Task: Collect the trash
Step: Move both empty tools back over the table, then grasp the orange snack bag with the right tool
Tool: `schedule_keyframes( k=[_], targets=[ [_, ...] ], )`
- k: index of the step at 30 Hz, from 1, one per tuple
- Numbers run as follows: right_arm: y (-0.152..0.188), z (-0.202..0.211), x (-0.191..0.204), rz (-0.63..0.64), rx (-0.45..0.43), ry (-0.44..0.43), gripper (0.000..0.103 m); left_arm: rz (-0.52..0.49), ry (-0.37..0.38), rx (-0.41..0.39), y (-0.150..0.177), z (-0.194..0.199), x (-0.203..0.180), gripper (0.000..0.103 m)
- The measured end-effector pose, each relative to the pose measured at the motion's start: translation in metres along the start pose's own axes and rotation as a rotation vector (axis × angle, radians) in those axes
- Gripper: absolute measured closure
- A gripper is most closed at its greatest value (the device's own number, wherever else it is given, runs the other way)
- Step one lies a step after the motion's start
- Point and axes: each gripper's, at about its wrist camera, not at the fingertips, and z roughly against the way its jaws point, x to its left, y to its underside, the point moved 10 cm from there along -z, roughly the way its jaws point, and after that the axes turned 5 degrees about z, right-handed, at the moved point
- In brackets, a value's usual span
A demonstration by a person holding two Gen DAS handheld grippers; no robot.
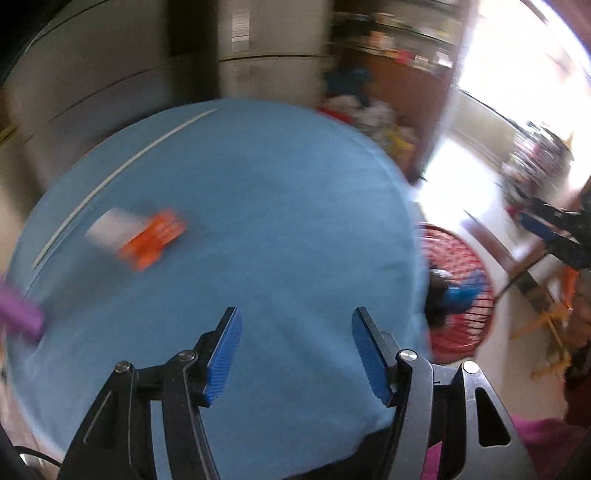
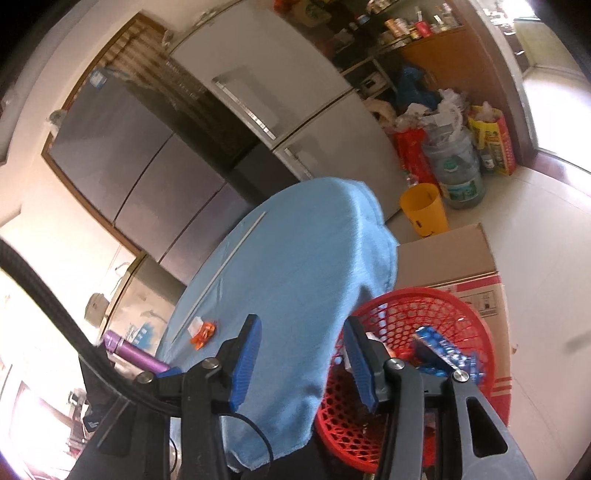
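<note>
Blurred, cropped and covered parts

The left wrist view is motion-smeared: the orange-and-white wrapper (image 1: pixel 138 236) shows no readable print, and the shelf goods (image 1: pixel 399 33) are only streaks. The purple cylinder (image 1: pixel 20 317) is cut by the left edge there. In the right wrist view the blue cloth (image 2: pixel 295 258) hides the tabletop and part of the red basket (image 2: pixel 406 310). The blue packet (image 2: pixel 448 354) in the basket sits partly behind the right gripper (image 2: pixel 301 363).
</note>
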Motion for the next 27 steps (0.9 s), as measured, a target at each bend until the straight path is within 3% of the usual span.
schedule_keyframes(
  k=[5,8,16,22,27],
  targets=[
    [0.009,-0.033,0.037,0.050,0.064,-0.055,0.052,0.219,-0.076,-0.031,0.023,0.026,0.083,0.040],
    [0.013,-0.056,0.070,0.116,0.109,-0.086,0.052,0.282,-0.113,-0.072,0.026,0.040,0.113,0.040],
    [0.033,-0.132,0.159,0.321,0.240,-0.154,0.050,0.336,-0.161,-0.126,0.023,0.042,0.143,0.035],
    [0.059,-0.206,0.195,0.322,0.388,-0.209,0.050,0.343,-0.172,-0.069,0.042,0.022,0.155,0.035],
    [0.079,-0.276,0.217,0.207,0.507,-0.247,0.050,0.351,-0.192,-0.065,0.044,0.019,0.172,0.035]
  ],
)
